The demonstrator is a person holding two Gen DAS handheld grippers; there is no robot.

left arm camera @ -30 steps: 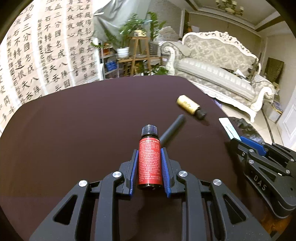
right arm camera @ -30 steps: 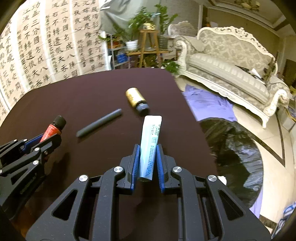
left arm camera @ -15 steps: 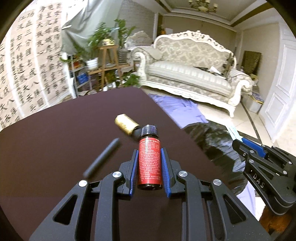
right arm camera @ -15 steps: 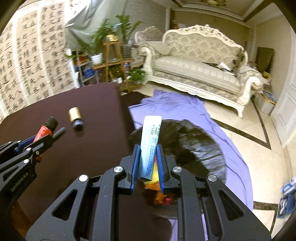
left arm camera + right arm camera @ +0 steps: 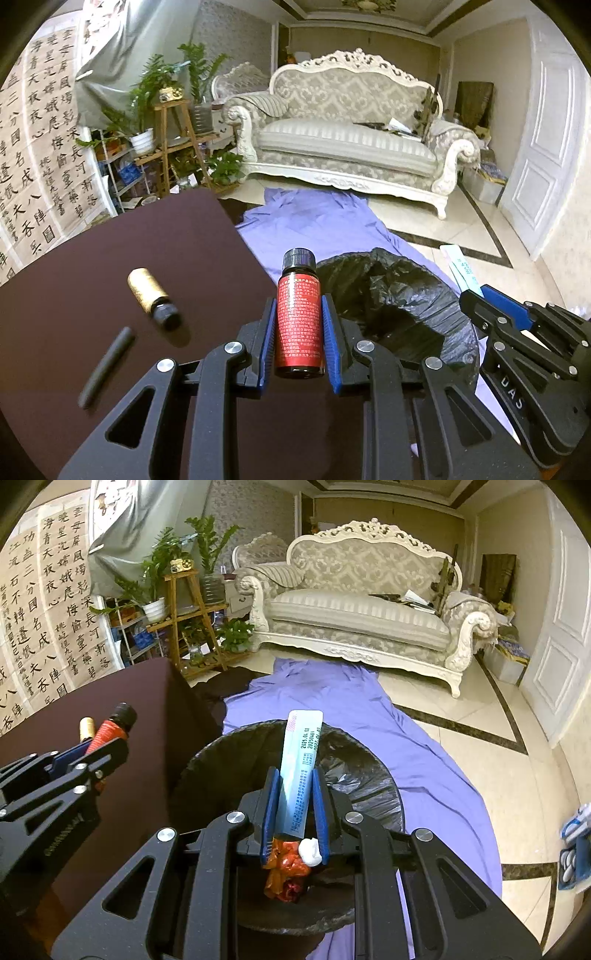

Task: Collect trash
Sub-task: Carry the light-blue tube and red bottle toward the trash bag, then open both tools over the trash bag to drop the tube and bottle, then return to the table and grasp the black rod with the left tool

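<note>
Inside the black-lined bin [image 5: 369,779], orange wrappers [image 5: 286,871] and white wad [image 5: 310,851].

Print on red bottle [image 5: 298,325] label too small to read

In the left wrist view, the table [image 5: 110,266] is filling the lower left, with the vial [image 5: 152,297] lying on it and the stick [image 5: 106,366] lying below and left of that. The bin [image 5: 402,306] is sitting right of the table, on the cloth [image 5: 325,225] (spread before the sofa [image 5: 351,140], upper centre). Plants [image 5: 162,96] are standing upper left.
</note>
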